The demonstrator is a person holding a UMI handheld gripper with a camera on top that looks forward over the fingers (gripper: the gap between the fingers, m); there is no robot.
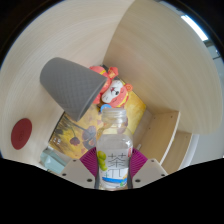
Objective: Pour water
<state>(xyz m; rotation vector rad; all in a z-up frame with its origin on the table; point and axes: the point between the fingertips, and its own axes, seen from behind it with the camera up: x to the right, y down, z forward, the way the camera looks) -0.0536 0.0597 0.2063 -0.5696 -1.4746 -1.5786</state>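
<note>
While the bottle point(114, 148) stands upright between our fingers, we take the gripper point(114, 168) to be pinching it: both magenta pads point(90, 160) lie against its labelled lower body, one at each side, with no gap that we can make out. The bottle is clear plastic, its cap apparently off, and its long axis runs straight toward twelve o'clock, away from us.

The relation that matters is between the bottle's mouth and the grey cup point(72, 82). That cup sits beyond the bottle toward ten or eleven o'clock, near but apart from it, and looks tilted in this wide view, its open side hard to read. Just behind the bottle's neck, at about twelve o'clock, a small orange and pink toy figure point(112, 92) stands on the desk point(30, 70), and a printed sheet point(70, 135) lies at nine o'clock beside the bottle. A dark red disc point(22, 130) rests farther out at nine o'clock.

We judge the pour has not begun; the bottle would need tipping toward eleven o'clock.
</note>
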